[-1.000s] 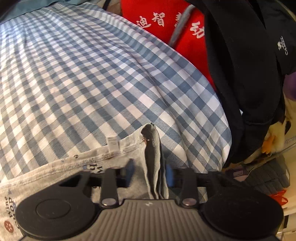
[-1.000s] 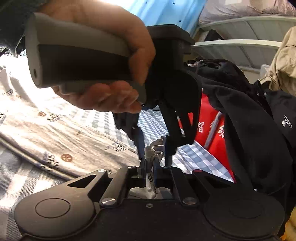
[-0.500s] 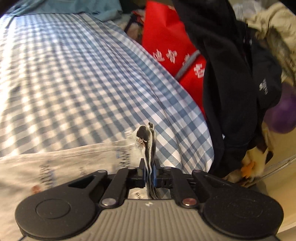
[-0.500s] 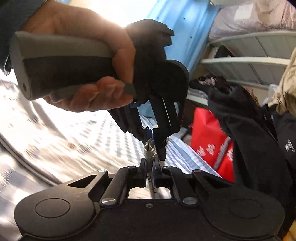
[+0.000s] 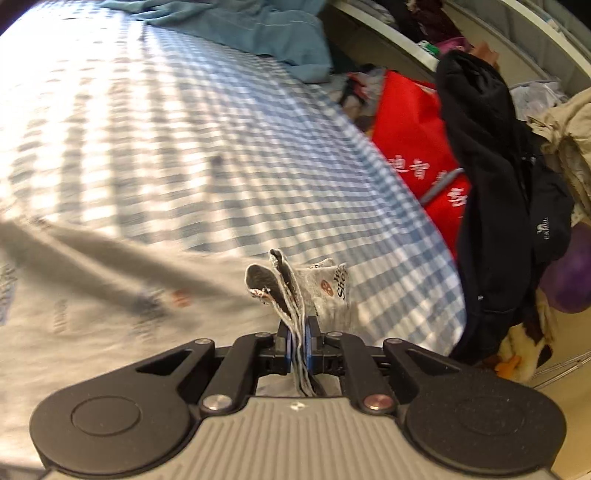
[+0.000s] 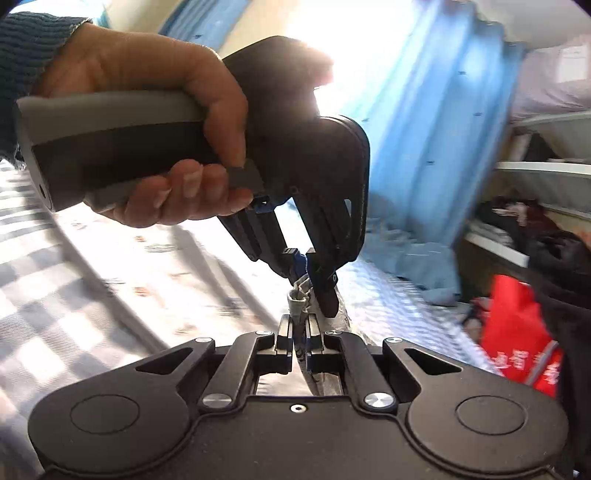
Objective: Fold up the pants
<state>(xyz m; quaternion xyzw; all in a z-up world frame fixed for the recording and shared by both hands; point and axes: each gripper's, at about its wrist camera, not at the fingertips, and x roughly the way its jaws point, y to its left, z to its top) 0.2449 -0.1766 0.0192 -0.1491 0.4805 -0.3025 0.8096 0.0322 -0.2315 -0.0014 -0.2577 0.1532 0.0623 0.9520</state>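
Observation:
The grey printed pants (image 5: 110, 295) lie across a blue-and-white checked bed (image 5: 184, 129), blurred by motion. My left gripper (image 5: 298, 341) is shut on several bunched layers of the pants' edge, which stick up between its blue pads. In the right wrist view my right gripper (image 6: 300, 338) is shut on a grey fold of the same pants (image 6: 299, 299). The other gripper (image 6: 314, 273), held by a person's hand (image 6: 147, 147), pinches that fold just above mine. The rest of the pants trails to the left over the bed (image 6: 55, 277).
A red bag with white characters (image 5: 417, 147) and a black jacket (image 5: 491, 184) hang past the bed's right edge. A blue garment (image 5: 258, 29) lies at the bed's far end. White shelves (image 6: 546, 173) and a blue curtain (image 6: 424, 129) stand behind.
The left gripper closed on the pants' edge, then both grippers lifted it and swept along the bed. The red bag and black jacket drew away to the right.

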